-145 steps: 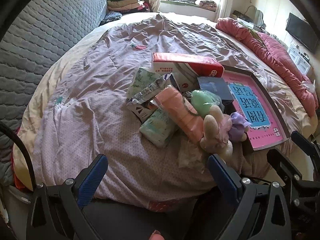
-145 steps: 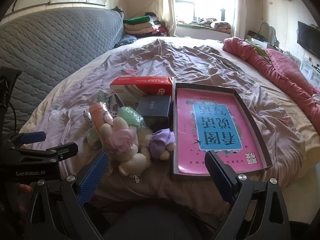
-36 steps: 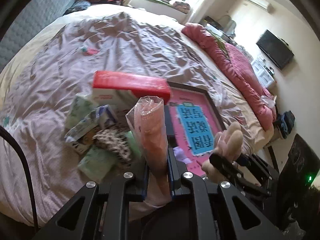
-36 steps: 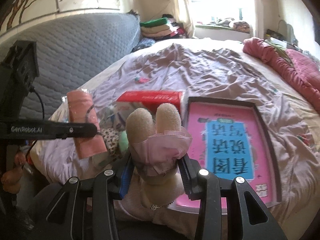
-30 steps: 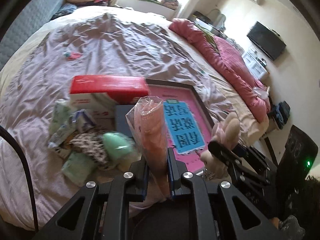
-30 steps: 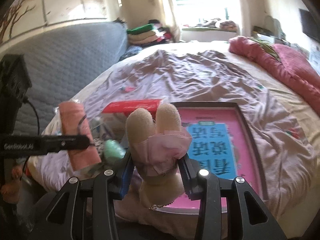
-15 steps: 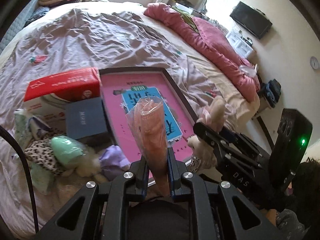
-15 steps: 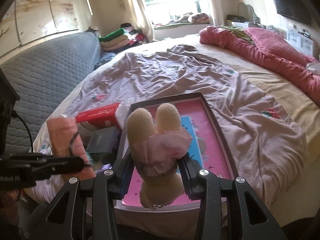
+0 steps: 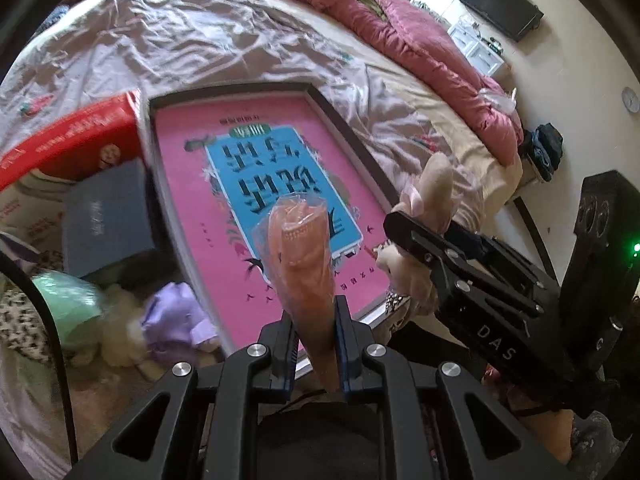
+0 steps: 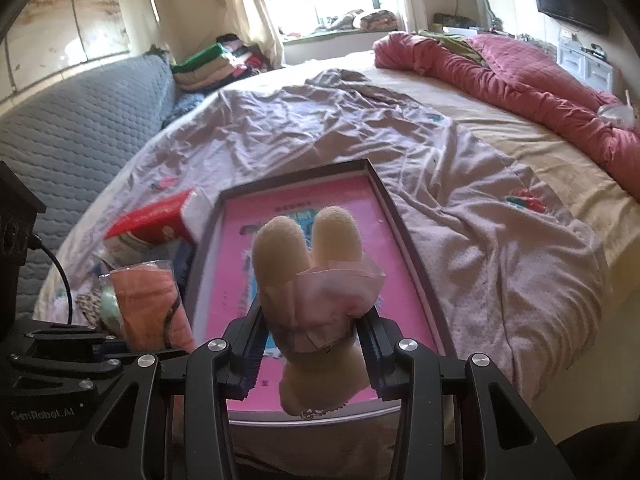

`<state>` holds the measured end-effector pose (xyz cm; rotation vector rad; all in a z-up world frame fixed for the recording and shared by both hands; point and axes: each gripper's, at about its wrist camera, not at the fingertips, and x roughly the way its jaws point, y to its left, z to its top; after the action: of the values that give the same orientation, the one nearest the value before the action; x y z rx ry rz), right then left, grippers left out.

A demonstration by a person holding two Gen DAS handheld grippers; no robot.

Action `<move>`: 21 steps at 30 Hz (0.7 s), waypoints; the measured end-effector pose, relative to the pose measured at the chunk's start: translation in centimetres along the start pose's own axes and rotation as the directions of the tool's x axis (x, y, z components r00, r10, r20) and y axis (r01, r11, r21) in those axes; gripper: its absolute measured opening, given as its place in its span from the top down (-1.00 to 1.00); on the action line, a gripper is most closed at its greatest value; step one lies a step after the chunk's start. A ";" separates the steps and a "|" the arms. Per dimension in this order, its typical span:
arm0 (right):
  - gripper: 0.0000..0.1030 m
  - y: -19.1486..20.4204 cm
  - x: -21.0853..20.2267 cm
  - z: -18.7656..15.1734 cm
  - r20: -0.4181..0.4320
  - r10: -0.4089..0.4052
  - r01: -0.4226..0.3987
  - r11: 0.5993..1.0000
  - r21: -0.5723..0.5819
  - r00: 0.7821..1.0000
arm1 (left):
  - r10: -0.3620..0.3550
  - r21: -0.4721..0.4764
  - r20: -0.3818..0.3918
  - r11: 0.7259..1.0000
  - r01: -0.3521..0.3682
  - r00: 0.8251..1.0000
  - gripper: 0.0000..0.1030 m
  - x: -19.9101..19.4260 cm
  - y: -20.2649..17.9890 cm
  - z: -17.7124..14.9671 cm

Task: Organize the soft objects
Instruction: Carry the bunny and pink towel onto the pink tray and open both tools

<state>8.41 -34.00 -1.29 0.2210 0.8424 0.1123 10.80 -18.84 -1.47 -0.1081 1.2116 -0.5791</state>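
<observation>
Plush (image 10: 316,280) and roll (image 9: 304,256) are riding clamped in my right gripper (image 10: 312,356) and left gripper (image 9: 316,340) over the tray's near edge (image 10: 304,414); neither is landing yet.

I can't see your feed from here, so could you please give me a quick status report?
Left gripper shut on bagged pink roll. Right gripper shut on plush bunny. Both over the pink tray, tray floor bare.
</observation>
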 end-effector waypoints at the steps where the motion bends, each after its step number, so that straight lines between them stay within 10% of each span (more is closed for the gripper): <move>1: 0.15 -0.1 0.3 0.0 -0.007 -0.011 0.011 1.000 -0.003 1.000 | 0.002 0.001 -0.004 1.000 -0.002 1.000 0.68 0.3 0.0 0.1; 21: 0.13 -1.7 6.1 -0.6 -0.146 -0.150 0.147 0.989 -0.030 0.978 | 0.002 -0.009 -0.059 1.000 -0.002 0.998 0.68 4.5 1.1 0.8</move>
<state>12.04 -34.46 -6.55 0.1323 1.0019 -0.0037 12.90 -20.20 -5.39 -0.0979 1.2711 -0.5786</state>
